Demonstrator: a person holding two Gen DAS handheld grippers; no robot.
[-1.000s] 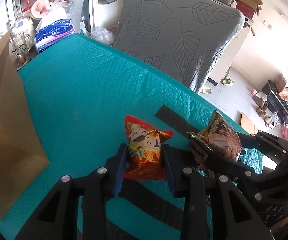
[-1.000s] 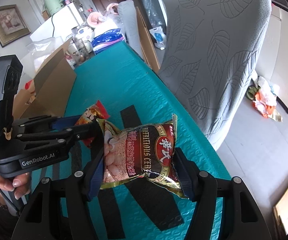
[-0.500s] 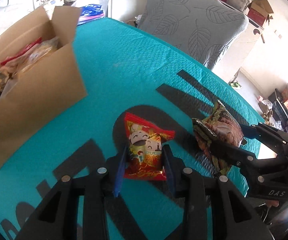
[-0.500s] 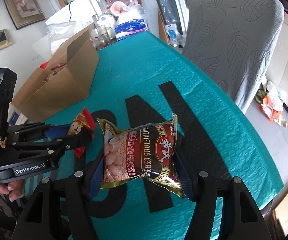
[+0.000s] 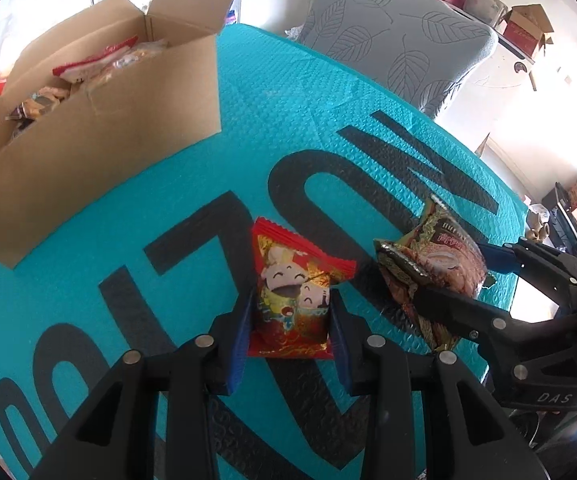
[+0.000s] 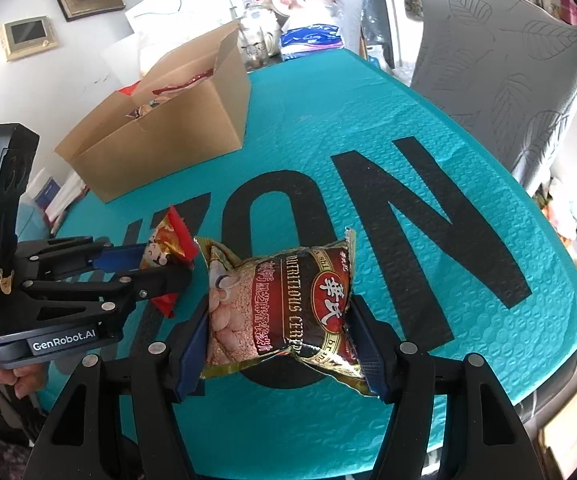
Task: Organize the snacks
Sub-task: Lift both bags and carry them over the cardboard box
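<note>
The left tool [image 5: 290, 316] pinches a crinkly red packet [image 5: 294, 296]; the right tool [image 6: 284, 320] grips a glossy maroon cereal bag [image 6: 284, 304]; both are held above the bench [image 5: 308, 120], side by side. The teal, dimpled cover with black letters lies bare between them and the open cardboard box [image 5: 100, 128] of snacks at the far left. The bench looks farther below than a second ago, with more of the box showing
</note>
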